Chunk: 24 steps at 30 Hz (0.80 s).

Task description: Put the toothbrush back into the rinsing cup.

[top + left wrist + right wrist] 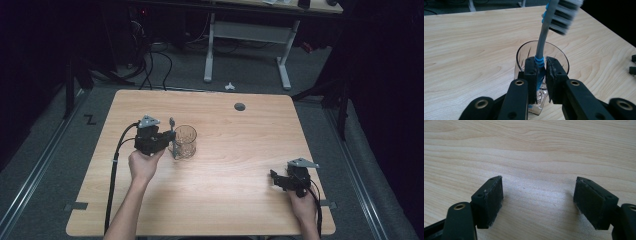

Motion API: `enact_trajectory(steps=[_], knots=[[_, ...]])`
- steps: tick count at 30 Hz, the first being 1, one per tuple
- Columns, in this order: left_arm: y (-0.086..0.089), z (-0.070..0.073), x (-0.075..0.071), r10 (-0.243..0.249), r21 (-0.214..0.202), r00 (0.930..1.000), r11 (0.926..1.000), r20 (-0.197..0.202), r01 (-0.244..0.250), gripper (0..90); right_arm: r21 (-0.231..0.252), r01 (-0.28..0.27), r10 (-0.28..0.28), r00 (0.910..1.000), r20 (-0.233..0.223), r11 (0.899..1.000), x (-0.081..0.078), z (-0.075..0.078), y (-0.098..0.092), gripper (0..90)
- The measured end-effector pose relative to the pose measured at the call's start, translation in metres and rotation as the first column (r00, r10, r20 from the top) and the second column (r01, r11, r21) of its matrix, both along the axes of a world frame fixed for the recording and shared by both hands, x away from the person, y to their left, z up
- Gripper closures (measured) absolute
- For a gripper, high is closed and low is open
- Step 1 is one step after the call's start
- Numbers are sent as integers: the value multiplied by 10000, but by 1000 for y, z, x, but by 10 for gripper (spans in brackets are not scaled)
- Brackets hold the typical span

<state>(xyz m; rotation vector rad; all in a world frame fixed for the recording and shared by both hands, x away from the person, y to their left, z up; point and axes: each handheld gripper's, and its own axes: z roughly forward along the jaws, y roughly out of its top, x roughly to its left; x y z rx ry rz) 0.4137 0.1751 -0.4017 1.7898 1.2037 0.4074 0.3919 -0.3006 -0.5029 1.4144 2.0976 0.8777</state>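
- Clear glass: the cup point(541, 75) stands upright on the pale wood surface point(240, 165), left of centre, just beside the left gripper point(170, 137).
- The left gripper point(541, 72) has its jaws clamped on the grey-and-blue handle of the toothbrush point(544, 37), gripping at the blue ribbed section.
- The toothbrush's long axis runs nearly upright, tilted slightly; the bristle head points up and away from the jaws, and the lower handle looks to reach down into the cup.
- Judging from this, the coming move turns on that vertical axis: letting go would leave the brush standing in the cup, and lifting straight up would draw it clear of the rim.
- The right gripper point(280, 181) rests well apart near the surface's right front edge; its jaws point(539, 202) stand wide apart with bare wood between them.
- The left hand is far nearer the cup.
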Motion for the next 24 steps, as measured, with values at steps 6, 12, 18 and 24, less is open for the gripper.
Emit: enact_trajectory(steps=[6, 12, 18, 24], knots=[[-2, -1, 1, -66, 27, 10000, 10000, -16, 66, 796, 0, -2, 2, 10000, 1, 10000, 0, 0, 0, 242], [-2, -2, 1, -37, 64, 10000, 10000, -26, 37, 796, 1, 1, -1, 10000, 1, 10000, 0, 0, 0, 242], [-3, -4, -1, -27, 161, 10000, 9999, -17, 28, 796, 0, 1, -1, 10000, -1, 10000, 0, 0, 0, 242], [-2, -10, -2, 47, 33, 9998, 10000, -170, -46, 796, 4, 6, -6, 10000, -8, 10000, 0, 0, 0, 242]])
